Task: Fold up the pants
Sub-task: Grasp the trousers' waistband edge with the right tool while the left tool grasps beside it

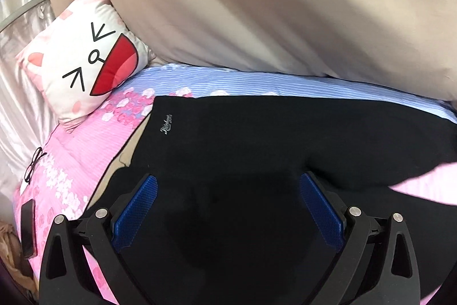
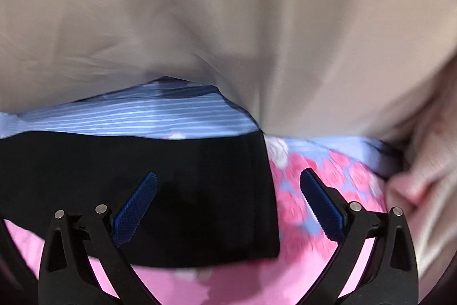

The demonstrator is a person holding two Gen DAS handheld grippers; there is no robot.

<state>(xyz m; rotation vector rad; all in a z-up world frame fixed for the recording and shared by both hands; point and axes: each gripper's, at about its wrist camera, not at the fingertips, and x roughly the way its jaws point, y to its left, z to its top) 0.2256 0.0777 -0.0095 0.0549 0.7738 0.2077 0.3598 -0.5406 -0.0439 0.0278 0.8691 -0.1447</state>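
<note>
Black pants (image 1: 257, 150) lie flat on a bed with a pink and blue floral sheet (image 1: 71, 162). A small script logo marks the pants near their left end, which seems to be the waist. My left gripper (image 1: 228, 190) is open just above the black fabric near that end, blue pads (image 1: 137, 213) spread wide and empty. In the right wrist view the pants' other end (image 2: 200, 190) lies flat with a straight right edge. My right gripper (image 2: 228, 187) is open, left pad over the fabric, right pad (image 2: 322, 207) over the sheet (image 2: 300, 207).
A beige quilt (image 1: 257, 5) is bunched along the far side of the bed and fills the top of the right wrist view (image 2: 228, 19). A cat-face pillow (image 1: 85, 67) lies at far left. Glasses (image 1: 34, 165) and a dark phone (image 1: 27, 227) rest near the left edge.
</note>
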